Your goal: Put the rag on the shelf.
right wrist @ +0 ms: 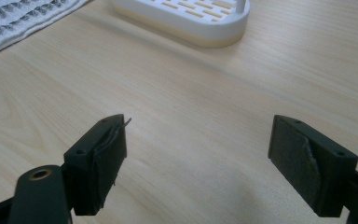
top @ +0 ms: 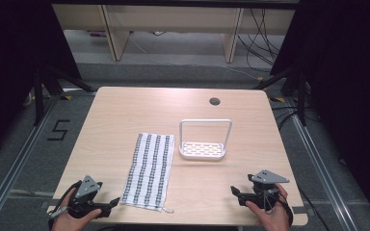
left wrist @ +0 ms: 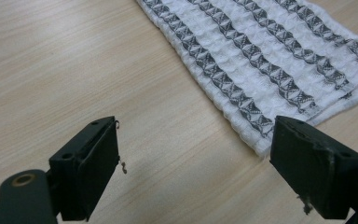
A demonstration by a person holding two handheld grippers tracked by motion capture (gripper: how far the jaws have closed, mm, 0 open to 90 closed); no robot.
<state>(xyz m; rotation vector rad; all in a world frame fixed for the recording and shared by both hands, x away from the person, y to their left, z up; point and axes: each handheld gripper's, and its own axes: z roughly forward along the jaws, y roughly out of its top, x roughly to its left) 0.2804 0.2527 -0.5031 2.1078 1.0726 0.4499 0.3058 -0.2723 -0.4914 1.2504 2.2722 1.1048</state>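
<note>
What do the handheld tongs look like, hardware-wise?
Both tongs, left and right, are black, each with two blocky jaws faced with dark pads; the pad edges look frayed. A grey three-cornered plate sits atop each, and a black cable trails from each.

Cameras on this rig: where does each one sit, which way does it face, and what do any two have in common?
High view: above the person's side, looking forward and down on the table; both hands, left tool, right tool, striped towel and white rack.
Left gripper view: on the left tool, looking low across the wood at the towel's near edge; open black jaws.
Right gripper view: on the right tool, facing the rack; open jaws, towel corner upper left.
Shared: all three catch the towel.
</note>
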